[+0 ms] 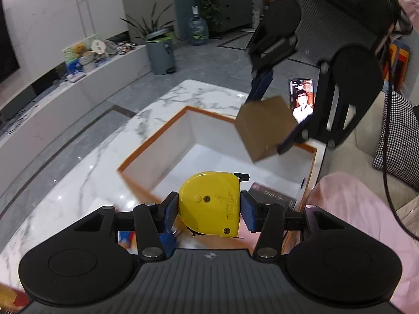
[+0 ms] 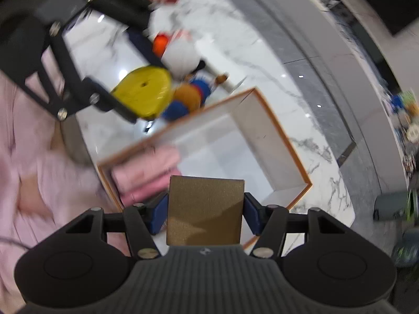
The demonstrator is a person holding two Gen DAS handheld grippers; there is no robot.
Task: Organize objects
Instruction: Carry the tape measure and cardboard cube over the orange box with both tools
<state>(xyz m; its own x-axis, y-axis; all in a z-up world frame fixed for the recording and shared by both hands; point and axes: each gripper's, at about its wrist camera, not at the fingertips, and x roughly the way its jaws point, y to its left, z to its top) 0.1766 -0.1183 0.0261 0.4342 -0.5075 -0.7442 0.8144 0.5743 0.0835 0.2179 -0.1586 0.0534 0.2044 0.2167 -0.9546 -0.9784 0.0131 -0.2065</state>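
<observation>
While held above the open white box point(image 1: 162, 141) on the marble desk point(image 1: 78, 183), pinched: yellow tape measure point(image 1: 209, 204) between the blue fingers point(image 1: 170, 209) of the left gripper point(image 1: 208, 209), flat sides against both pads, over the box's near corner. Clamped likewise in the right gripper point(image 2: 204, 213): brown cardboard box point(image 2: 205, 209), filling the gap between its fingers point(image 2: 158, 209), above the white box's near rim. Beside that box, beyond its wall: a stuffed toy point(image 2: 188, 94), blurred.
</observation>
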